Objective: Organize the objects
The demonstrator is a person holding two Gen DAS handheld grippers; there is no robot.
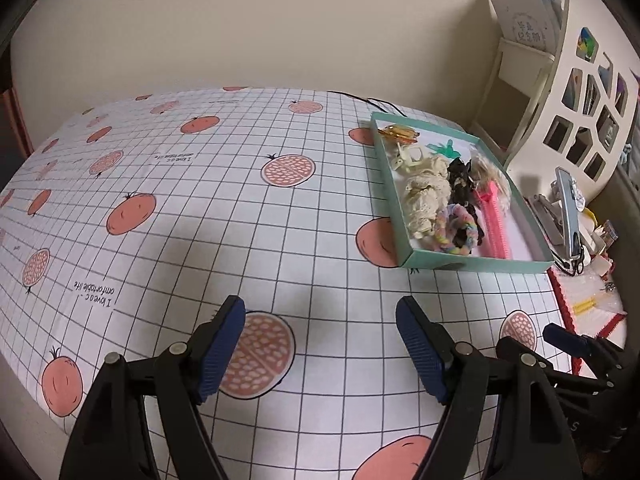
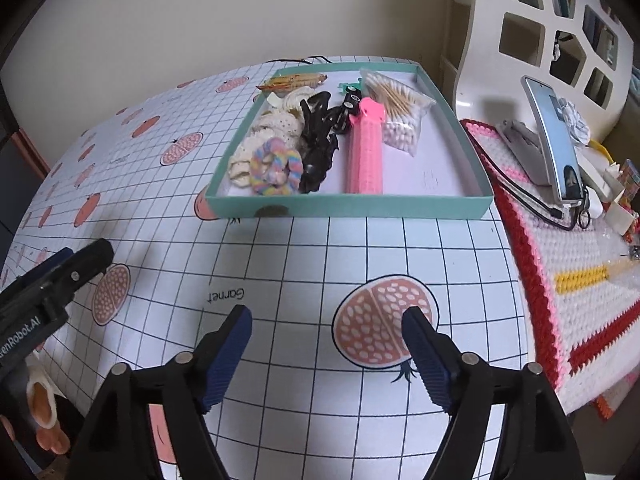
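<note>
Teal tray [image 2: 348, 203] holds hair accessories; only the right wrist view shows its cotton swab bag [image 2: 400, 108] clearly. Left gripper [image 1: 320, 344] and right gripper [image 2: 328, 352]: fingers apart, empty, above the tablecloth [image 1: 240, 240].

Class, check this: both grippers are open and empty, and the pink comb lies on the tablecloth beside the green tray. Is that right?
Not quite. The pink comb lies inside the green tray, not beside it, as the right wrist view shows. Both the left gripper and right gripper are open and empty.
</note>
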